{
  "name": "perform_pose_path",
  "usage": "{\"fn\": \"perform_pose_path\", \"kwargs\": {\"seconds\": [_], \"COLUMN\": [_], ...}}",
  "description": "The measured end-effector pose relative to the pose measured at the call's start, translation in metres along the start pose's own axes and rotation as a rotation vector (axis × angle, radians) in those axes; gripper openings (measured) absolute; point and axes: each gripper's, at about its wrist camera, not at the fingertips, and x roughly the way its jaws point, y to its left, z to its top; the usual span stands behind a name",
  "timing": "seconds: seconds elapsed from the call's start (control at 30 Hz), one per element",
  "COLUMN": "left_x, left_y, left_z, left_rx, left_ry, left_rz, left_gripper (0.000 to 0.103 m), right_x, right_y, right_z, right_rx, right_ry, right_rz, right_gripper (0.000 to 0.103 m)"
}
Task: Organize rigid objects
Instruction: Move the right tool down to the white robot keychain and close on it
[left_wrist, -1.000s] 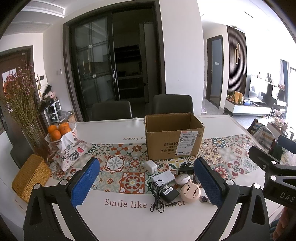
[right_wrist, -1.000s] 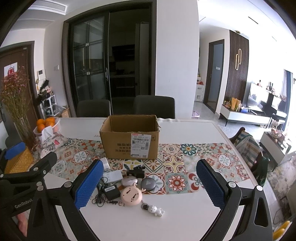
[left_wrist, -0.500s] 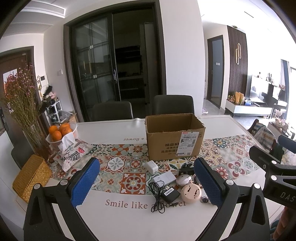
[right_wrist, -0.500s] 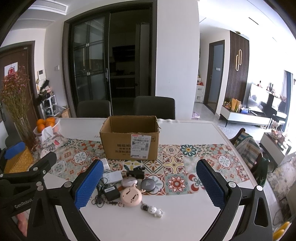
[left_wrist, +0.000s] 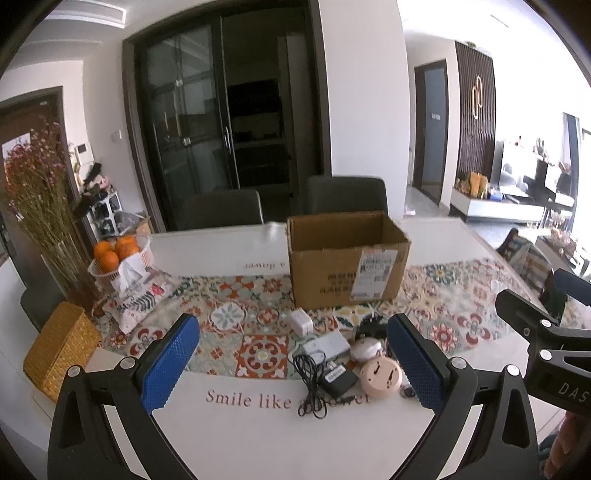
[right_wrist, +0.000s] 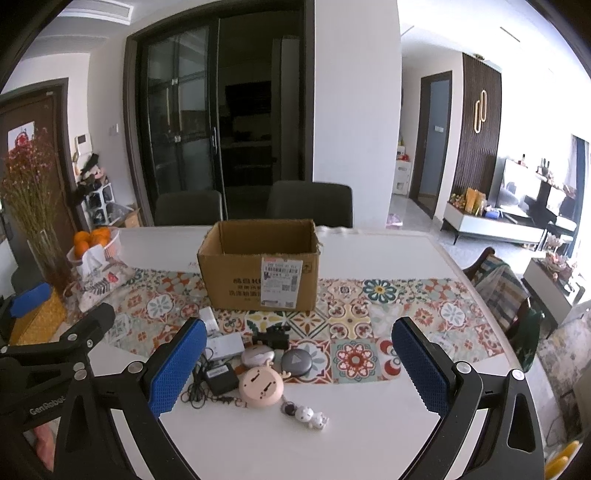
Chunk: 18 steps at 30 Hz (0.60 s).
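Open cardboard box (right_wrist: 258, 273) upright, small gadgets (right_wrist: 255, 369) clustered before it

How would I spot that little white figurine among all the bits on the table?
Find the open cardboard box on the patterned runner. In front of it lies a cluster of gadgets; the white figurine lies nearest the table's front edge, just beyond the round pink device, alone on bare white tabletop.

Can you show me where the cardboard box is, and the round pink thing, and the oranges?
cardboard box (right_wrist: 258, 275): right wrist view, on its front wall.
round pink thing (right_wrist: 261, 386): right wrist view, middle of its top.
oranges (left_wrist: 110, 254): left wrist view, on the front orange.
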Motion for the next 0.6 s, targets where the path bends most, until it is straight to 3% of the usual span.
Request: {"fn": "perform_pose_path", "kwargs": {"seconds": [0.2, 0.6], "left_x": [0.043, 0.110], "left_y": [-0.010, -0.032], "left_z": [-0.021, -0.081], "left_rx": [0.006, 0.027], "left_ry": [0.192, 0.430], "left_rz": [-0.043, -0.028], "left_gripper": [0.103, 0.103], "right_x": [0.044, 0.126], "right_y": [-0.009, -0.020], "right_z": [-0.022, -0.091], "right_rx": [0.020, 0.034], "right_ry": [0.174, 0.467], "right_rz": [0.030, 0.077], "right_gripper": [0.101, 0.101]}}
